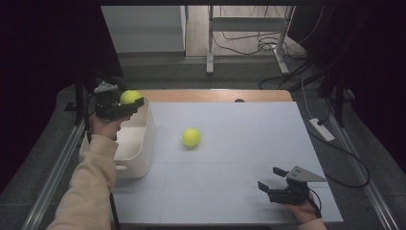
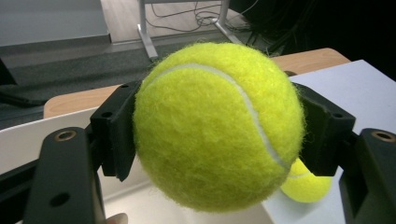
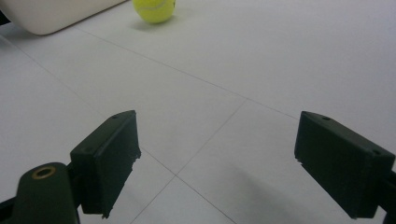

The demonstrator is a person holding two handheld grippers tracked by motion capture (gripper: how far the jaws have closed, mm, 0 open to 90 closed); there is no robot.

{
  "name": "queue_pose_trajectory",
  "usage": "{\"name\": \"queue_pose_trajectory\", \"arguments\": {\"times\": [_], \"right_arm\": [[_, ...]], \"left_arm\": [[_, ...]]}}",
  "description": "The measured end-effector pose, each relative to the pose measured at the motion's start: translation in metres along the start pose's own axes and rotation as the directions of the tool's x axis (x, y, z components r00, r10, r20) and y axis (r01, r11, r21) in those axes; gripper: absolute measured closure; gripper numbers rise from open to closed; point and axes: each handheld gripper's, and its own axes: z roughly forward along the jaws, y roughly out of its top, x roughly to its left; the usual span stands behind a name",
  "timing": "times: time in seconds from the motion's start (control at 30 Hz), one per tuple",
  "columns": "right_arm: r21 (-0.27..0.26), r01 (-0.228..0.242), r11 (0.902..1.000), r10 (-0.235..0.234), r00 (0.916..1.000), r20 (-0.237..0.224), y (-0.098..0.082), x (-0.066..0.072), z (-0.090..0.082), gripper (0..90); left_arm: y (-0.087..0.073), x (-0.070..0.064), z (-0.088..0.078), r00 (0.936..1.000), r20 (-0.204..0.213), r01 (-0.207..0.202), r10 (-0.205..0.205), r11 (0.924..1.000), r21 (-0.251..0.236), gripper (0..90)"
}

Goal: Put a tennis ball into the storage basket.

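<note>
The left hand-held gripper [image 1: 125, 102] is clenching one tennis ball [image 1: 129, 97] and holding it over the far rim of the white bin [image 1: 143, 143], so I'd say the drop is coming. The right hand-held gripper [image 1: 270, 179] is resting released on the surface [image 1: 230, 191], and a second ball [image 1: 191, 137] is waiting mid-surface beside the bin.

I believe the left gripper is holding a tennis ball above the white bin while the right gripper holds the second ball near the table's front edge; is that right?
Not quite: the right gripper holds nothing; its fingers stand open over the bare table, as the right gripper view shows. The second ball lies on the table. The left gripper does hold a tennis ball above the white bin.
</note>
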Motion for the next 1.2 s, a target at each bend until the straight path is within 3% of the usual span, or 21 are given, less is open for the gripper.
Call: {"name": "queue_pose_trajectory", "arguments": {"times": [0.47, 0.8, 1.2], "right_arm": [[0.002, 0.002, 1.0000, -0.002, 1.0000, 0.002, 0.000, 0.000, 0.000, 13.6], [0.003, 0.003, 1.0000, -0.003, 1.0000, -0.003, 0.000, 0.000, 0.001, 13.6], [0.005, 0.004, 1.0000, -0.004, 1.0000, -0.001, 0.000, 0.000, 0.002, 13.6]], "left_arm": [[-0.006, 0.025, 0.002, 0.9965, -0.073, 0.045, -0.041, 0.9972, 0.059, 26.9], [-0.012, 0.041, 0.002, 0.9907, -0.128, 0.059, -0.045, 0.9925, 0.107, 26.9], [-0.018, 0.053, 0.008, 0.9862, -0.161, 0.065, -0.038, 0.9842, 0.165, 26.8]]}}
